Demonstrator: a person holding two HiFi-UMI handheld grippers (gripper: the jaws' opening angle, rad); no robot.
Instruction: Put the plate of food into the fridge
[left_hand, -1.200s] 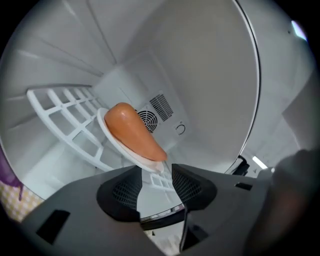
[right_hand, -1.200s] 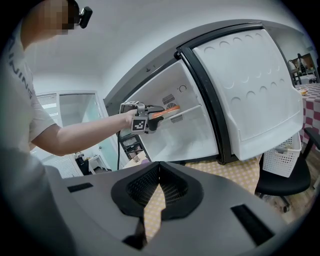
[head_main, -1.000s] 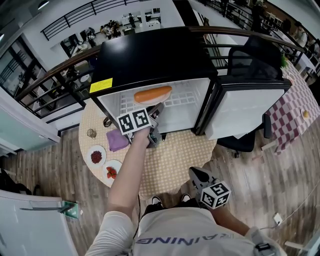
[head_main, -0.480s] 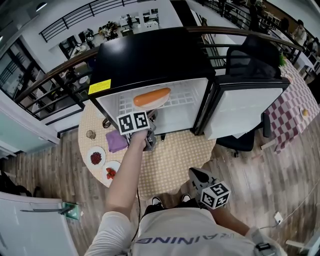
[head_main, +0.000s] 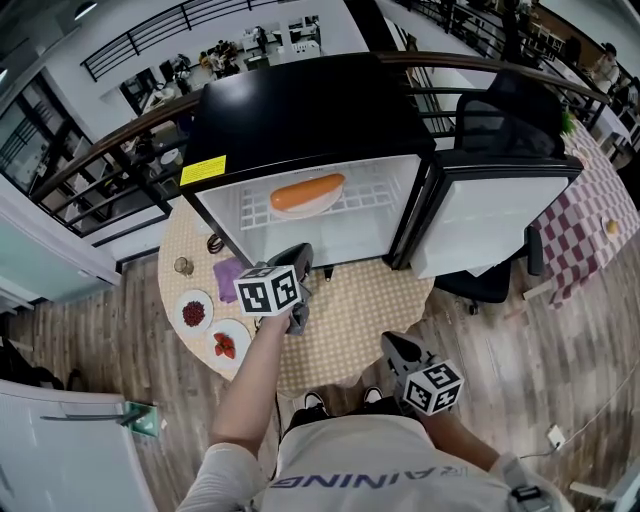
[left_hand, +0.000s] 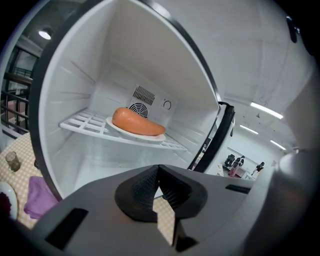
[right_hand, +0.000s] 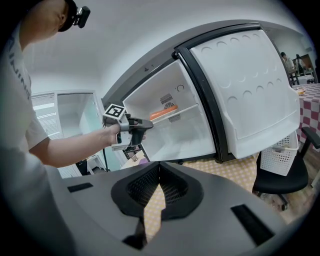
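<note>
A white plate with an orange, loaf-shaped piece of food (left_hand: 137, 123) lies on the wire shelf (left_hand: 82, 122) inside the open fridge (head_main: 300, 110); the head view shows the plate (head_main: 305, 193) at the shelf's middle. My left gripper (left_hand: 159, 182) is shut and empty. It hangs outside the fridge mouth, below and in front of the shelf (head_main: 300, 253). My right gripper (head_main: 389, 344) is held low near my body, also shut with nothing in it (right_hand: 159, 182). From the right gripper view the left gripper (right_hand: 142, 125) shows in front of the fridge.
The fridge door (head_main: 495, 215) stands open to the right, with an office chair (head_main: 490, 280) behind it. A round table with a beige patterned cloth (head_main: 350, 310) holds a purple cloth (head_main: 228, 272), two plates of red fruit (head_main: 192, 312) and a small glass (head_main: 183, 266).
My left gripper has drawn back from the fridge opening toward me and dropped a little. The plate stays on the shelf. The right gripper has barely moved.
</note>
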